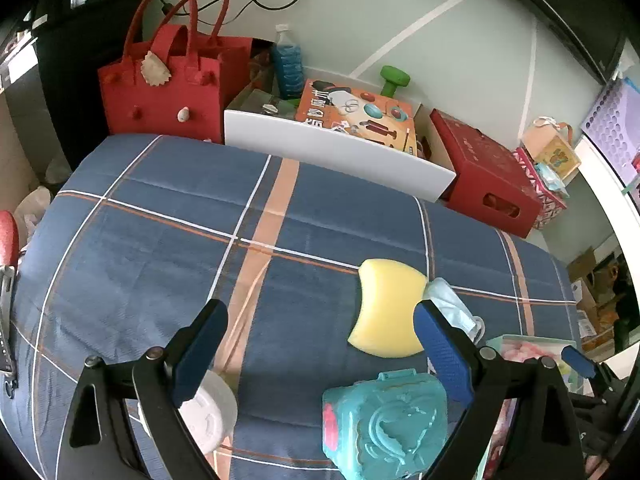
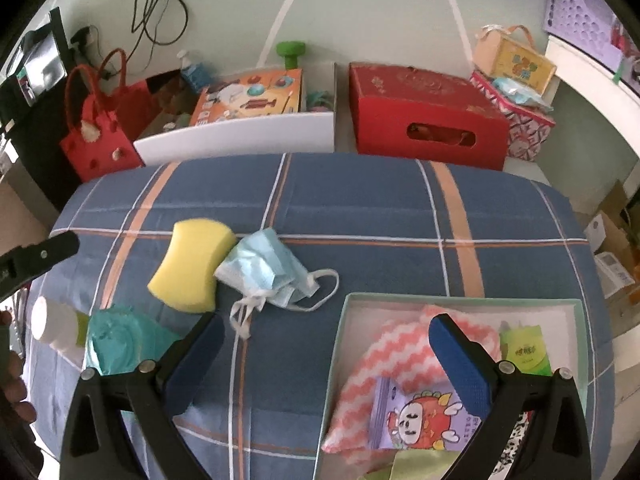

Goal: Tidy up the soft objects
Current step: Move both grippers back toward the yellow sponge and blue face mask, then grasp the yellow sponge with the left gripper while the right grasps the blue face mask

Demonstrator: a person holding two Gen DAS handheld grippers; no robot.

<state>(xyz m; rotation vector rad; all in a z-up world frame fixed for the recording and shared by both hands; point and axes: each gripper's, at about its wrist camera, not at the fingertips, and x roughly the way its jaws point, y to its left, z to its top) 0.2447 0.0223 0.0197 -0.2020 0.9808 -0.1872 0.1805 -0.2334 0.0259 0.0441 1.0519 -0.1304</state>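
A yellow sponge lies on the blue plaid cloth. Light blue face masks lie in a heap touching its right side. A pale green box at the front right holds a pink-and-white wavy cloth, a purple cartoon packet and a green packet. My left gripper is open and empty; its right finger is by the sponge's right edge. My right gripper is open and empty above the box's left wall.
A teal plastic case and a white bottle lie near the front left. Behind the cloth stand a red felt bag, a white bin with a game box, and a red carton.
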